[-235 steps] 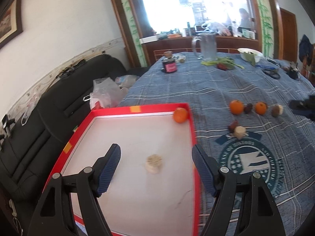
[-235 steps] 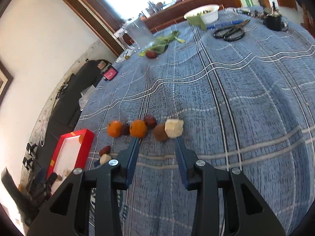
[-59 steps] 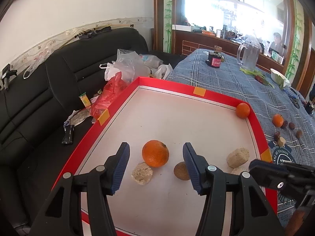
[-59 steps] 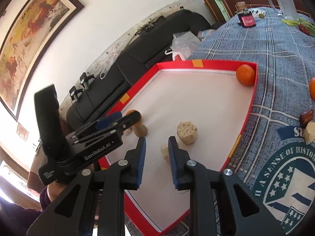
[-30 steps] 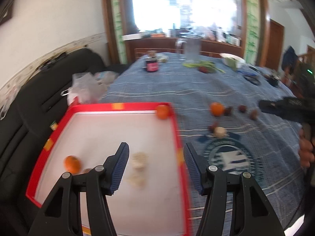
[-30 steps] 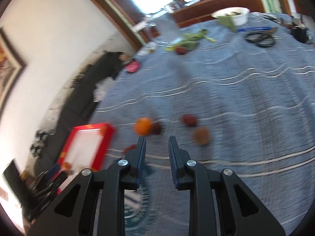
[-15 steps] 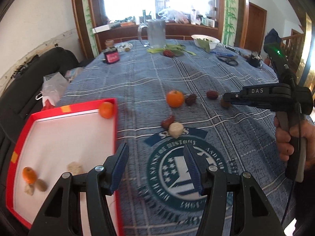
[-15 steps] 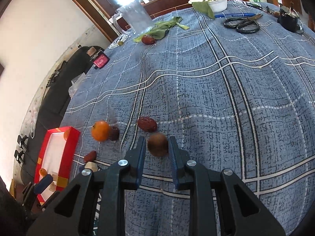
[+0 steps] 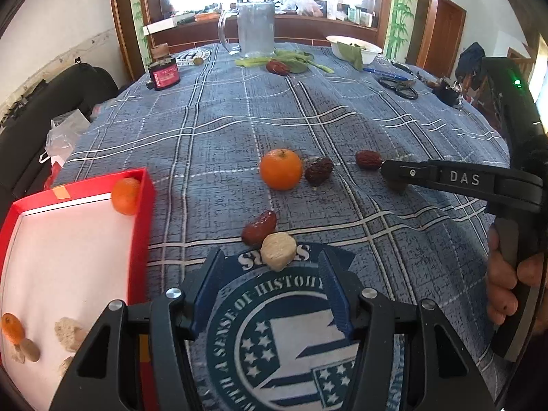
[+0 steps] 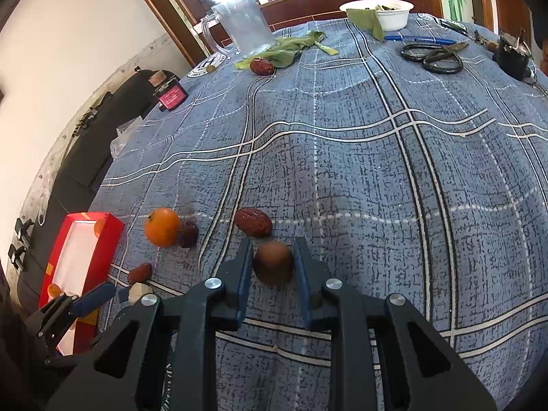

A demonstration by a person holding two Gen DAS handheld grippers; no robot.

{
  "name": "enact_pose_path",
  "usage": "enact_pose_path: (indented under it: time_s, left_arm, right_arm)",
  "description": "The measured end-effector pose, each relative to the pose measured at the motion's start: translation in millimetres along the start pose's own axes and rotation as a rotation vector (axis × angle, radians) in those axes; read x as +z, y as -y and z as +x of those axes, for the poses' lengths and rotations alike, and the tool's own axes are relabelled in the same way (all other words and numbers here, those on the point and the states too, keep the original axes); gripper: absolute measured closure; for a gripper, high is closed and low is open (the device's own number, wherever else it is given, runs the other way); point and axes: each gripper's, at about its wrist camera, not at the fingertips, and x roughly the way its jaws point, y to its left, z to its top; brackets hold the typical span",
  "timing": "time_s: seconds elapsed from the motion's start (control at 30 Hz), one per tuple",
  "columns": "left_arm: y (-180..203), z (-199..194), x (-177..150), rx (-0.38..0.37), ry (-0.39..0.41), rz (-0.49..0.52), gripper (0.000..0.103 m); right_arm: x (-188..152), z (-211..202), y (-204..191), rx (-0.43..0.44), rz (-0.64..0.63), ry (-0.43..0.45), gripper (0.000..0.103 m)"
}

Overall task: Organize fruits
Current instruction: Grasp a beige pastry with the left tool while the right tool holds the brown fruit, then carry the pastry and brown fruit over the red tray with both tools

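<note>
A: Right wrist view, lower centre: right gripper (image 10: 272, 267) straddles a brown round fruit (image 10: 273, 263), jaws close on both sides. Contact not certain; cannot tell if clamped. Likely lined up for a pickup.

B: Left wrist view: left gripper (image 9: 272, 291) spread wide, holding nothing. A pale lumpy chunk (image 9: 278, 251) sits just ahead, centre frame, touching a wrinkled red date (image 9: 259, 227).

A: Destination?

B: Red tray (image 9: 144, 202), left edge of frame; stiff walls, white floor, already holding oranges and pale pieces. One glossy orange (image 9: 281, 169) remains mid-frame on the woven plaid tablecloth (image 9: 222, 130), beside a dark date (image 9: 319, 170).
</note>
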Motion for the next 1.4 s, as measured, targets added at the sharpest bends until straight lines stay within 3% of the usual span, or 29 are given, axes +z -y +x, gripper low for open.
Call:
enact_pose_path:
  time_s: [0.4, 0.63, 1.07, 1.4]
  left_arm:
    - [6.5, 18.4, 7.8, 0.002, -0.011, -0.001, 0.08]
    - [6.7, 9.5, 5.1, 0.022, 0.003, -0.009, 0.08]
    - [-4.0, -83.5, 4.7, 0.215, 0.269, 0.012, 0.08]
    - [-29.1, -130.1, -9.6, 0.299, 0.385, -0.027, 0.08]
  right_arm:
    - [-3.6, 1.6, -13.2, -0.07, -0.093, 0.022, 0.077]
    - [-2.9, -3.1, -10.9, -0.038, -0.075, 0.029, 0.077]
    - [-5.1, -38.9, -21.6, 0.049, -0.112, 0.197, 0.077]
    - [-12.0, -50.4, -27.6, 0.026, -0.157, 0.283, 0.077]
